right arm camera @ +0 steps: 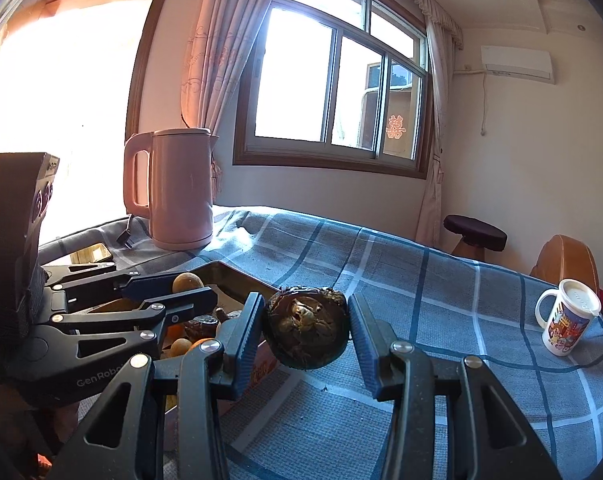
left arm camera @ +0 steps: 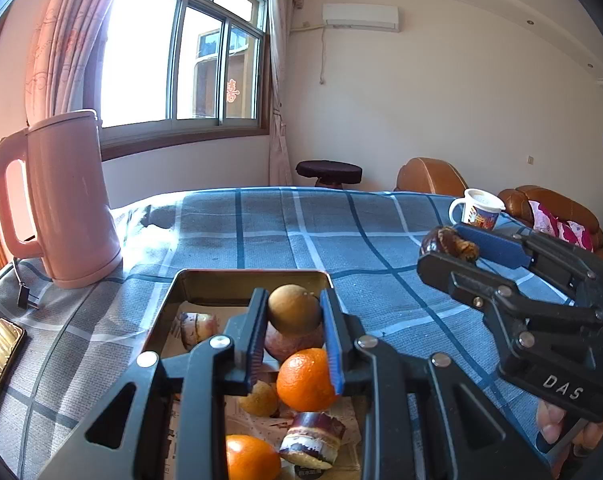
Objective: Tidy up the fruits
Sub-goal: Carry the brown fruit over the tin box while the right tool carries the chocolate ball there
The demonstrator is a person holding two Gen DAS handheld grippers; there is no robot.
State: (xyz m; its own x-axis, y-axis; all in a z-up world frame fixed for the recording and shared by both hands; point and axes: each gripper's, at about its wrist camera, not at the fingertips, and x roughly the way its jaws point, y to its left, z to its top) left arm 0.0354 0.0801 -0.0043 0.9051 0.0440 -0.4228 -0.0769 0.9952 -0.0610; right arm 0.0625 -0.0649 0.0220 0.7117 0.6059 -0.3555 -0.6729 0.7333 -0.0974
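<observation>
Over checked cloth (right arm camera: 441, 320), dark fruit (right arm camera: 306, 330) between jaws

L gripper (left arm camera: 295, 316) pts slightly down, fingers (left arm camera: 253, 336) clamped shut on load. R gripper (right arm camera: 306, 330) same tilt, also gripping; I see both.

Colours here are pretty fun: the tablecloth (left arm camera: 341, 240) is blue-grey with a plaid of dark blue and white lines. The kettle (left arm camera: 69, 200) is plain pastel pink. The tin (left arm camera: 189, 280) looks dull gold inside, with two bright orange mandarins (left arm camera: 307, 380) and a tan-brown round fruit (left arm camera: 293, 308) over it. The other fruit (right arm camera: 306, 328) is dark brown, almost black. The mug (right arm camera: 565, 324) is white with a red-and-blue cartoon print. Both grippers are black with blue pads (left arm camera: 333, 344).
</observation>
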